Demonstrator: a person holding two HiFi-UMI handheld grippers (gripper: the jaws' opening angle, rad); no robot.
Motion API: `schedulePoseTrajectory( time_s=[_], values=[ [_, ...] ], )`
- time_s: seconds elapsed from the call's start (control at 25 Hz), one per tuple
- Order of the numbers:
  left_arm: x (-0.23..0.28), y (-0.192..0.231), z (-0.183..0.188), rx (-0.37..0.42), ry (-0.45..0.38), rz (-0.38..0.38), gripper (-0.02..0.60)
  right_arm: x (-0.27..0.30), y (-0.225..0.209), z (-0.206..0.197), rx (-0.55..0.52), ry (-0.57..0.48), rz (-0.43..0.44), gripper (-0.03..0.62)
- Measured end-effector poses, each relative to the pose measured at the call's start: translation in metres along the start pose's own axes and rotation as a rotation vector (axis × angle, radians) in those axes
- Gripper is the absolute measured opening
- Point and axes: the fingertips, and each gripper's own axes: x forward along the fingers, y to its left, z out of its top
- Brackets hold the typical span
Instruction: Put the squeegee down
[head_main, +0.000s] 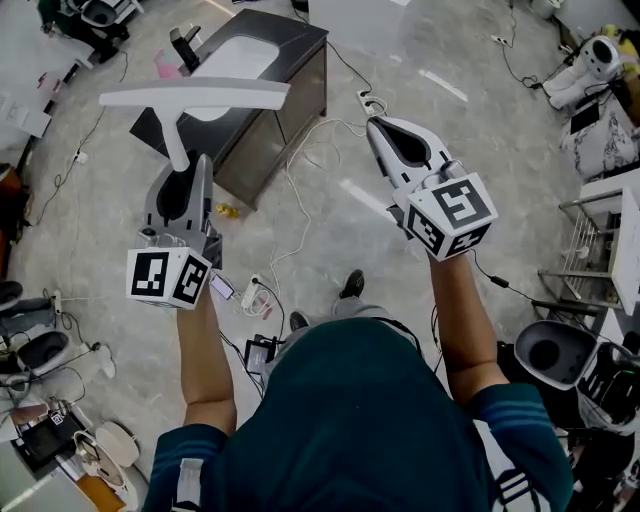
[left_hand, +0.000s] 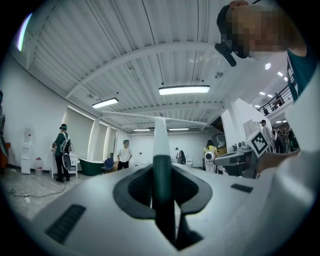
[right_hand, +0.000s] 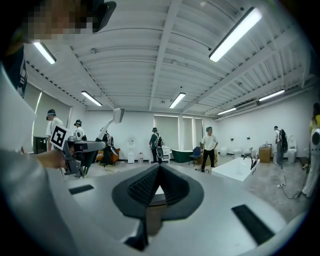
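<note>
In the head view, the left gripper (head_main: 197, 162) is clamping the squeegee (head_main: 195, 96) by its handle. The handle is running on ahead along the jaw line, and the white blade is lying crosswise beyond the tips, over the near corner of a dark cabinet (head_main: 295, 45) (how far above it I cannot tell). The right gripper (head_main: 377, 126) is hanging well apart to the side.

In the left gripper view, the jaws are pressing the dark handle from both sides.

In the right gripper view, the ribbed jaws are meeting with nothing between them, so the setting-down is probably falling to the left hand alone.
</note>
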Motion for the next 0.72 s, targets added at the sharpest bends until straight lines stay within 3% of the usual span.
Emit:
schedulePoseTrajectory(
  time_s=[0.4,0.72],
  values=[
    [0.038,-0.018,-0.007,0.024,0.027,0.063,0.064,0.013,-0.051,-0.006,0.016,-0.02,0.07,0.003],
    [0.061,-0.028,-0.005,0.032,0.049,0.059,0.064,0.011,-0.083,-0.012,0.046,-0.026,0.058,0.003]
  ],
)
